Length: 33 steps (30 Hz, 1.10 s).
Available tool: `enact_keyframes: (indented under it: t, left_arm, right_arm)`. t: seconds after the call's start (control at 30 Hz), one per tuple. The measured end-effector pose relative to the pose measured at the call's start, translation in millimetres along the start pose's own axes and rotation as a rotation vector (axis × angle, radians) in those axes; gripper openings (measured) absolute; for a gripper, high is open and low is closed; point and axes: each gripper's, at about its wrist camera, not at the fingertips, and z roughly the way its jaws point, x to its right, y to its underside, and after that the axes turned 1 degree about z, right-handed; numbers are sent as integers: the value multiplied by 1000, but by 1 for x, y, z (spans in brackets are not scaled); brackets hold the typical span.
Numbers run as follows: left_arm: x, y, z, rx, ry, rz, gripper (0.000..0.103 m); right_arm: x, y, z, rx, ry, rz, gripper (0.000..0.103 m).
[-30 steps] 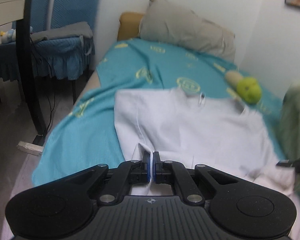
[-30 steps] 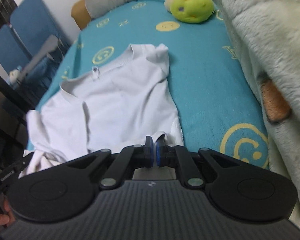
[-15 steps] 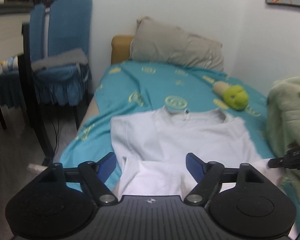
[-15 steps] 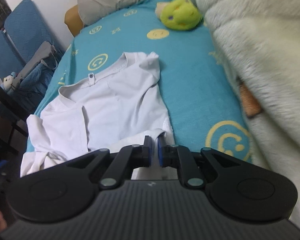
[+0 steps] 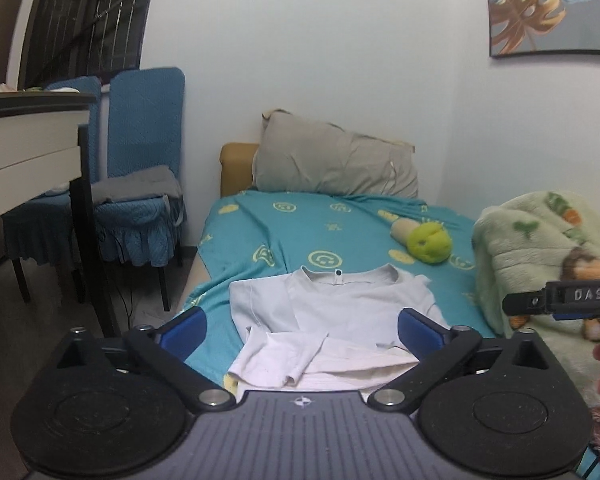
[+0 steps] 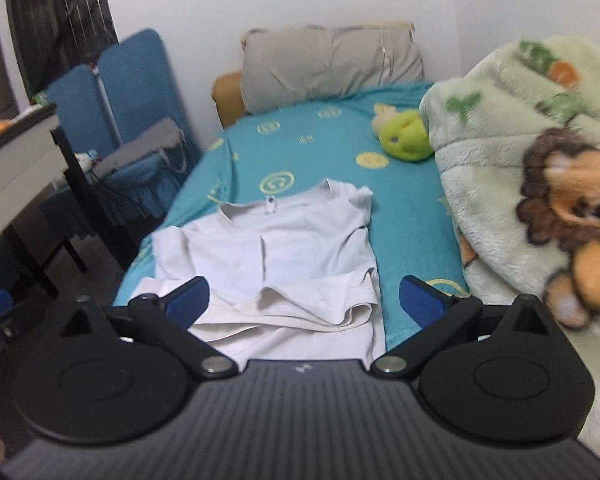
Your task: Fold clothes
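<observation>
Between both sets of jaws, spread wide w/ nothing held, white shirt point(image 5: 332, 320) lies on bed point(image 5: 284, 236), hem doubled toward collar. Left gripper point(image 5: 302, 326) & right gripper point(image 6: 304, 300) hover above. Probably mid-fold; next calls for pinching an edge.

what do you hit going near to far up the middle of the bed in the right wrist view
right gripper with jaws open → white shirt lying on the teal sheet → bare stretch of sheet with smiley prints → grey pillow at the wall
</observation>
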Motion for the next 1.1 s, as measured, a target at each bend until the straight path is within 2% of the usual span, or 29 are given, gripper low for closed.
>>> enact_keyframes:
  t: [0.1,0.2,0.37,0.43,0.57,0.73,0.8,0.9,1.03,1.1]
  left_arm:
    - [-1,13,-10,-42,7,-18,103]
    - [-8,28,-3,-152,44,-104,103]
    - [-32,57,32,-383,64,-345,102]
    - [-42,72,42,-441,84,-445,101]
    - [-69,96,58,-505,101,-655,98]
    - [-97,106,68,-448,138,-863,98]
    - [-102,107,67,-422,162,-904,95]
    - [-109,108,66,-382,198,-965,84]
    - [-111,105,65,-329,273,-1020,77]
    - [-107,106,65,-344,262,-1003,76]
  right_arm:
    - [0,7,-21,20,-30,34,103]
    - [-3,13,-33,38,-33,44,103]
    - [-10,20,-33,51,-16,19,103]
    - [-12,23,-31,55,1,7,103]
    - [-12,25,-25,44,12,16,103]
    - [-10,27,-23,33,18,26,103]
    - [-10,28,-23,31,23,24,103]
    - [-11,28,-21,27,29,14,103]
    - [-3,33,-12,-30,-55,119,103]
    - [1,35,-8,-58,-97,171,103]
